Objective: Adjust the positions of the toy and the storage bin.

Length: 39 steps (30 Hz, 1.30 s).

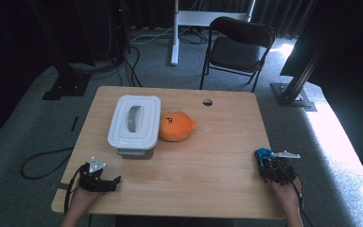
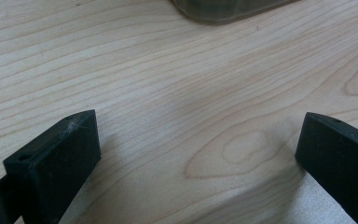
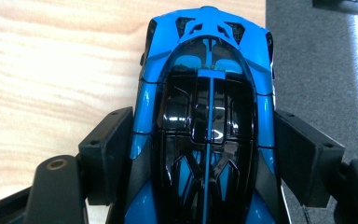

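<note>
Gripping a blue toy car [image 3: 205, 126] by its sides, right gripper [image 1: 265, 157] fingers at the surface [image 1: 208, 156] edge, car roof detailed in right gripper view, left gripper [image 1: 116, 182] fingers spread, empty, white box [image 1: 134, 124] and orange plush [image 1: 176, 126] in high view.

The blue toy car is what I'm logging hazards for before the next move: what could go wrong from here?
The right gripper clamps the blue toy car by its glossy sides, so it might slip or twist free. The car sits near the right edge of the table, with carpet just beyond, so a drop could send it to the floor. If it is headed for the white lidded box, the lid is on and the orange plush toy lies against the box.
</note>
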Tool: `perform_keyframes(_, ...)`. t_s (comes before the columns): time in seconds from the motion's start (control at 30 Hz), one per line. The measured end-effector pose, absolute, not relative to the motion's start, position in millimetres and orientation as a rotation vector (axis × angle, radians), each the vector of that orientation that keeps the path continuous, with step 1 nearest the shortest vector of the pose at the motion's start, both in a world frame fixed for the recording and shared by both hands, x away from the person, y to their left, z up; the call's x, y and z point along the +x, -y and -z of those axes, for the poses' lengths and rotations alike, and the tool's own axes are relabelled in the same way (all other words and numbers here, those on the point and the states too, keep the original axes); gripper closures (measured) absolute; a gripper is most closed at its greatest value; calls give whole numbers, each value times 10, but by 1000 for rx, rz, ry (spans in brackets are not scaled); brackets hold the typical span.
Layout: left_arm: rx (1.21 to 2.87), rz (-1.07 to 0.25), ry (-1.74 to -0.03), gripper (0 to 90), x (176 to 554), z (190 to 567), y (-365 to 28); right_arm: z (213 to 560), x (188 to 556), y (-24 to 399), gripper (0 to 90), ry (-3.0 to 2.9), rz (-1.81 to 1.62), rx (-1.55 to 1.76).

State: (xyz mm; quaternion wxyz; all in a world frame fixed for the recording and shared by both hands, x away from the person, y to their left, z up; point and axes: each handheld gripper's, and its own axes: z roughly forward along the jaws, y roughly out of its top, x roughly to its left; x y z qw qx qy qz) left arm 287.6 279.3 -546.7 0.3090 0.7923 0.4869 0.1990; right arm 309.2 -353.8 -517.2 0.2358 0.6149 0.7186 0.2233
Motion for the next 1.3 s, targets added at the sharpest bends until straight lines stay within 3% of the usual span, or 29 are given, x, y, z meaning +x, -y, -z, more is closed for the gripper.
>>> perform_keyframes(0.63, 2096, -527, -1287, 2, 2875, 5467, -2794, 5341, 3039, 3653, 224, -1994, -679, 1749)
perform_keyframes(1.3, 2095, -527, -1286, 2, 2875, 5467, -2794, 5045, 3052, 3571, 184, -1951, -788, 1689)
